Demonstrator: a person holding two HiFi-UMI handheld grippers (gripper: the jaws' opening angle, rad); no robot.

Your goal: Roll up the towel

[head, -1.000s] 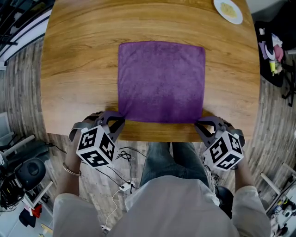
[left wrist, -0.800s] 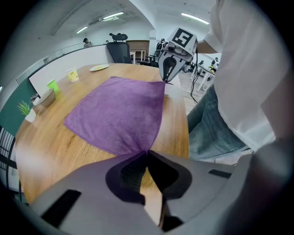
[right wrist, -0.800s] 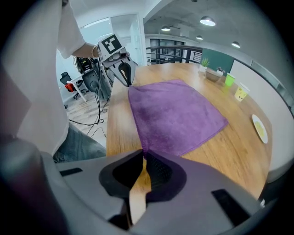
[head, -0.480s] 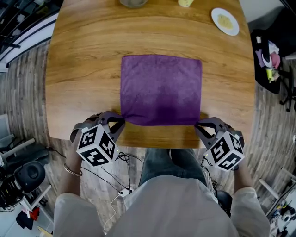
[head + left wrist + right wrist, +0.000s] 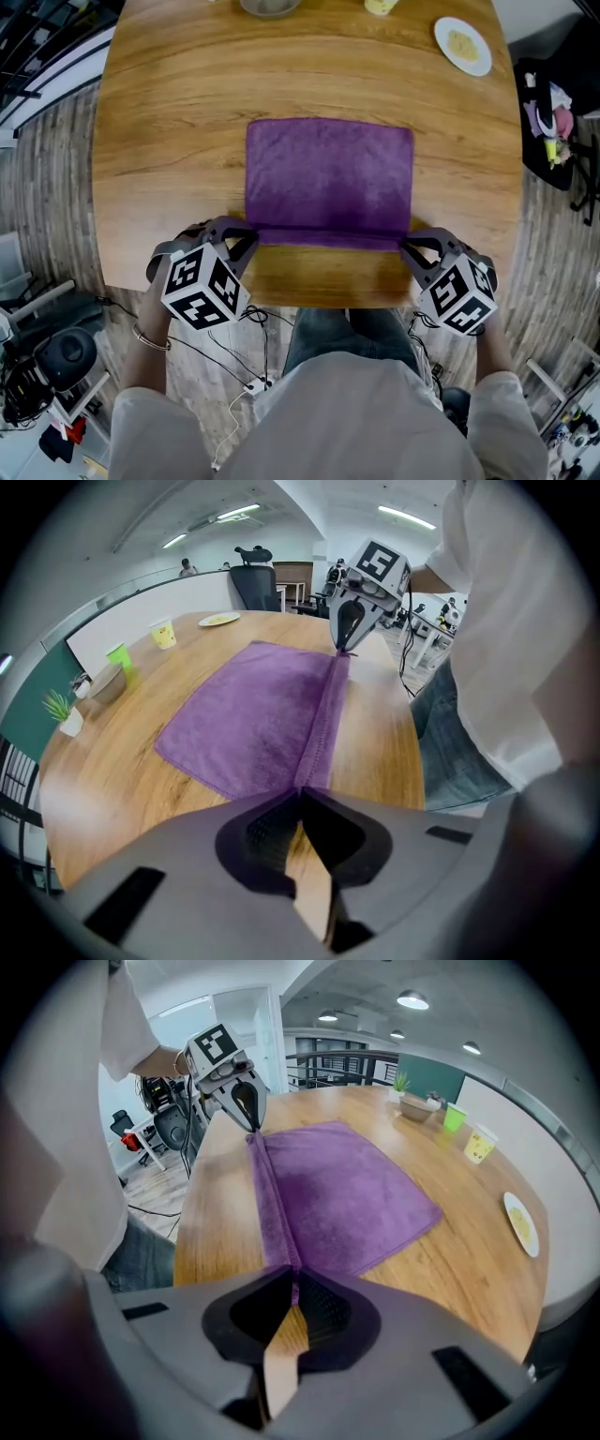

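Observation:
A purple towel (image 5: 328, 178) lies flat on the wooden table (image 5: 169, 112), with its near edge folded over into a narrow strip (image 5: 328, 237). My left gripper (image 5: 246, 237) is shut on the towel's near left corner, my right gripper (image 5: 410, 242) on its near right corner. In the left gripper view the folded hem (image 5: 323, 728) runs from my jaws (image 5: 298, 794) to the other gripper (image 5: 349, 635). The right gripper view mirrors this: the towel (image 5: 337, 1190) stretches from my jaws (image 5: 294, 1274) to the left gripper (image 5: 246, 1101).
At the table's far edge stand a white plate (image 5: 462, 44), a bowl (image 5: 269, 6) and a yellow cup (image 5: 380, 6). A green cup (image 5: 119, 656) and a small plant (image 5: 58, 710) are further along. The near table edge (image 5: 319, 302) is just behind my grippers. Office chairs and cables surround the table.
Both grippers have moved away from the near table edge, carrying the towel's near edge over onto itself into a narrow fold. The flat part looks shorter.

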